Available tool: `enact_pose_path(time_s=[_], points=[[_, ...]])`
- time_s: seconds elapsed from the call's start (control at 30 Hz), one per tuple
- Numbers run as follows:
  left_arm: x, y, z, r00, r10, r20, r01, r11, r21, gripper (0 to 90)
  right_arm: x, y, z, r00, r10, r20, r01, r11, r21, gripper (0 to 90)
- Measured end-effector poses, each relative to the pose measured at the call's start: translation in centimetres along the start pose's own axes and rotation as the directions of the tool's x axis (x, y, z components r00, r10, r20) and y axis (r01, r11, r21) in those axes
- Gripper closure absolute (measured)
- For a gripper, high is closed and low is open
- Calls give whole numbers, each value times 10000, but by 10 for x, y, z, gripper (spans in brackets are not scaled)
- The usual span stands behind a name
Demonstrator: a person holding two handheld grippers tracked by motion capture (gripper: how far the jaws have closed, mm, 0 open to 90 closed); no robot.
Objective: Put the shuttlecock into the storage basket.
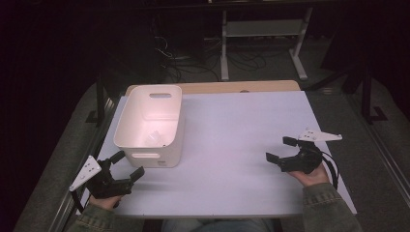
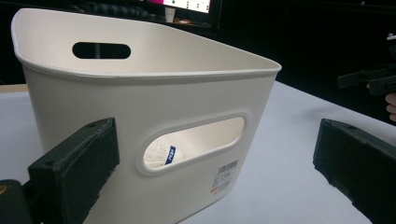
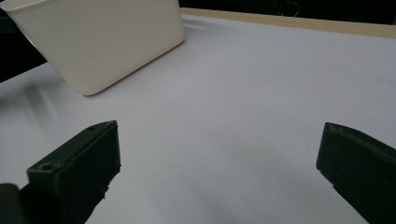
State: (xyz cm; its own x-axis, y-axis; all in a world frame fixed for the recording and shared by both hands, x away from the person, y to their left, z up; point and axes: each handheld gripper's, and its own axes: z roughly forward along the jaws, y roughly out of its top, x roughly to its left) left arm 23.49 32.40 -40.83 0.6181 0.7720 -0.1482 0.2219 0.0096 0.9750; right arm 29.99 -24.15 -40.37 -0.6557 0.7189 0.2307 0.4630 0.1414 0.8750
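- Left claw point(image 1: 126, 166): jaws apart, nothing between them. It sits low over the surface point(image 1: 232, 145) at the near left corner, just beside the near end of the bin point(image 1: 151, 124).
- Right claw point(image 1: 279, 151): jaws apart, empty. It rests near the right edge, well apart from the bin, aimed across bare surface toward it.
- Bin position: upright at the left side of the surface, long axis running away from the person. In the left gripper view the near end wall point(image 2: 154, 140) stands between the jaws' line of sight, close ahead.
- Contents: a small pale item point(image 1: 155, 137) lies on the bin floor; through the near slot point(image 2: 194, 144) it shows as white with a blue label. What it is cannot be told.
- Handling judgement: thin moulded plastic, likely light and fairly stiff, with walls that may flex under a hard squeeze. The finish looks smooth, so a pinch on a plain wall could slip.
- Grip points: a handle slot in each end wall, near slot and far slot point(image 1: 163, 95). The band of wall above a slot, up to the rolled rim point(image 2: 140, 74), gives a jaw something to hook.
- Advice: take the near slot with the left claw, one jaw inside, one outside. Keep the bin level, since the loose item may slide.
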Motion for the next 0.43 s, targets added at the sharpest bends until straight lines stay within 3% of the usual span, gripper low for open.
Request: enact_pose_path(time_s=[0.2,0.43], points=[[0,0,0,10000,-33,3,33,10000,-30,0,-2,-4,-7,9998,-121,183,130,9988,-477,0],[0,0,0,10000,-75,18,75,10000,-63,0,-2,-8,-9,9996,-113,271,126,9986,-506,0]])
